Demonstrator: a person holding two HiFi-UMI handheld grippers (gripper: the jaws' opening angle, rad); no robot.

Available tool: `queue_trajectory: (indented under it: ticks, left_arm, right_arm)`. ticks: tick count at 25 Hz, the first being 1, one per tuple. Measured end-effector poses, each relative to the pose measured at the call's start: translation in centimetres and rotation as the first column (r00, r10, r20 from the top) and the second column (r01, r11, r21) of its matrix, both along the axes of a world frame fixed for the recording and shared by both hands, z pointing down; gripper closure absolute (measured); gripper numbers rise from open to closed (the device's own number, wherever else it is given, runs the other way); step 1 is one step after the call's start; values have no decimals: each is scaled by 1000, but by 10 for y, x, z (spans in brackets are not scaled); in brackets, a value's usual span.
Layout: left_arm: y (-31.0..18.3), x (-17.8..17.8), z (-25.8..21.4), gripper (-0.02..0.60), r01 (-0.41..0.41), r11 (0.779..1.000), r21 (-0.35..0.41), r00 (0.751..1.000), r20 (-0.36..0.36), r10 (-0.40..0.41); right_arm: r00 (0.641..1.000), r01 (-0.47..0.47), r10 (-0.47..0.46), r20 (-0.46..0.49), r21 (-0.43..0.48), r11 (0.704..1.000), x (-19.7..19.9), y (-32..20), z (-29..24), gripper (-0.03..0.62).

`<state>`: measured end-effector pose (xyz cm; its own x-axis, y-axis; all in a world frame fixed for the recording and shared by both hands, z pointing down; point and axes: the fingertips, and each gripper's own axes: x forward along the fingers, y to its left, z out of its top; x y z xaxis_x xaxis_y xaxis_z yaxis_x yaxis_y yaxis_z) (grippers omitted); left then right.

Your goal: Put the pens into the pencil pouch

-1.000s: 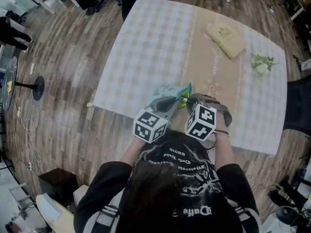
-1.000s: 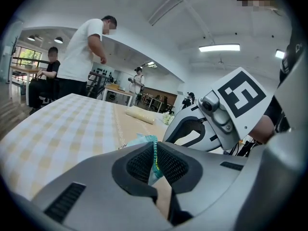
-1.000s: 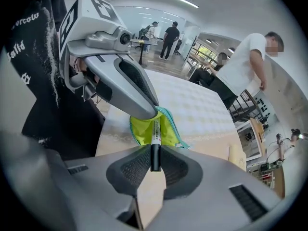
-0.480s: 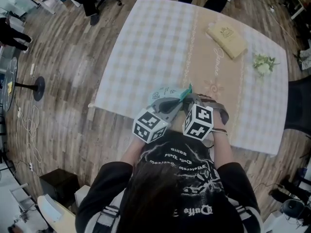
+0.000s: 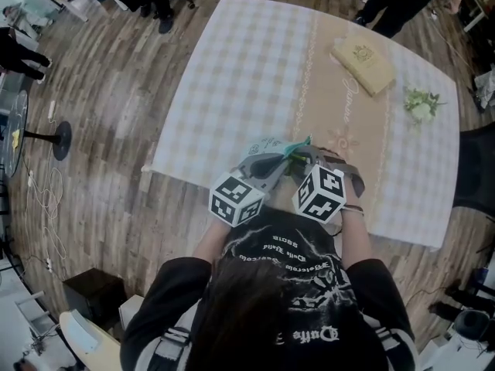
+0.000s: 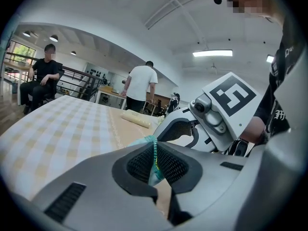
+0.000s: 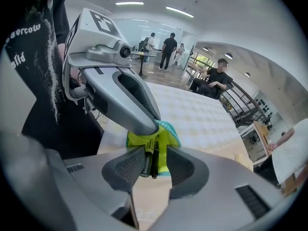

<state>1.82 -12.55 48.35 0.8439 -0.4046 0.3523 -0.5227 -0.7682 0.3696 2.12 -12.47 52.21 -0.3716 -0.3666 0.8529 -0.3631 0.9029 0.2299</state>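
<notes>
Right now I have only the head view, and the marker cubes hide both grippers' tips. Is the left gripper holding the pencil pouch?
Observer: Yes. The left gripper view shows the left gripper shut on the teal zipper edge of the pencil pouch.
Operator: And the right gripper?
Observer: The right gripper has two dark pens between its jaws, which are opening. The pens lie along one pad, clear of the other.
Operator: Are the pens inside yet?
Observer: Only partly. Their far ends appear to reach into the pouch's yellow-green lining, and their near ends lie between the jaws.
</notes>
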Motion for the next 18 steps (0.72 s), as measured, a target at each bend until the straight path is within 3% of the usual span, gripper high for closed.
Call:
queue_trajectory:
  ticks: [5,9,14,18]
  left_arm:
    - [15,-14,6,548,29,1000,5,1000,-6,-29]
    - [7,-18,2,548,69,998,-6,998,-6,-69]
    - [6,-22,0,548,104,995,-15,994,-22,-104]
    - [5,-20,1,548,126,992,-4,992,-10,-126]
  right_arm:
    - [998,-38,37,45,23,999,-4,14,-3,399]
    - [985,-112,107,138,29,993,5,6,-19,376]
    - [941,-252,230,248,58,966,28,5,-33,375]
    - [885,-379,335,324,82,922,57,6,-36,375]
